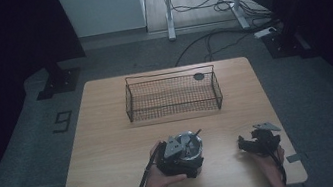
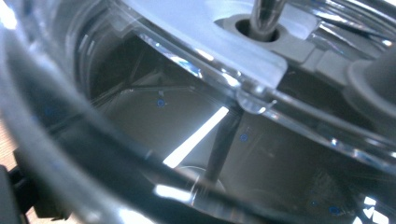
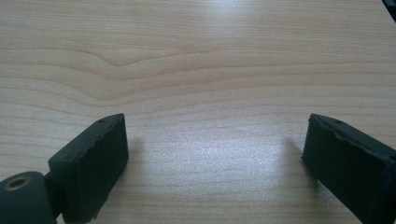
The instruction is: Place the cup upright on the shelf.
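At the near edge of the bench (image 1: 110, 133): clear lidded jar (image 1: 189, 146), gripped in the left claw (image 1: 177, 158). Right claw (image 1: 258, 143): jaws wide, empty, resting low. Wire basket (image 1: 173, 96): far, central. Advice: keep jar upright, lift clear of basket rim, lower gently.

Clear lidded jar (image 1: 189, 146) — upright, near the table's front edge.

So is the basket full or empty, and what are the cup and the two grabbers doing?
Wire basket: upright at the back of the table, empty.
Clear lidded cup: upright, lid on, straw through the lid.
Left gripper: against the cup; grip cannot be judged.
Right gripper: open, holding nothing, over bare table.
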Action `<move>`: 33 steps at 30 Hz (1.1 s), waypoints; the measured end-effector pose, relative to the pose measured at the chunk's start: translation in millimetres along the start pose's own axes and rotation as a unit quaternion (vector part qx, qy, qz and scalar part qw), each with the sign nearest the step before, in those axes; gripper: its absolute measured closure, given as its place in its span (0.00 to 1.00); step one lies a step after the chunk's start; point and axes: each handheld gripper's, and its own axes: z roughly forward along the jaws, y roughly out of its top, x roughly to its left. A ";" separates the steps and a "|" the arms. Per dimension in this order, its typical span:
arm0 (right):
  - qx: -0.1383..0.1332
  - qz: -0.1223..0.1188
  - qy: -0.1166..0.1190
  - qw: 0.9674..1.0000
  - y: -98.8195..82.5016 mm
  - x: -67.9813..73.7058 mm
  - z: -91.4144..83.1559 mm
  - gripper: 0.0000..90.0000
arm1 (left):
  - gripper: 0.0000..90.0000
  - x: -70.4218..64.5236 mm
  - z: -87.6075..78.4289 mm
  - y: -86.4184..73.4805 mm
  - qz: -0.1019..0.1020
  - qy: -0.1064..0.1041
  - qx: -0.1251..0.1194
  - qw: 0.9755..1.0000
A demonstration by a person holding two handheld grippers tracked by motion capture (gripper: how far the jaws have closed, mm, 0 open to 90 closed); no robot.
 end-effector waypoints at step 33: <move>0.000 0.000 0.000 1.000 0.1 0.0 0.1 0.07 | 0.04 3.2 0.5 -3.5 0.024 -0.005 -0.029 0.999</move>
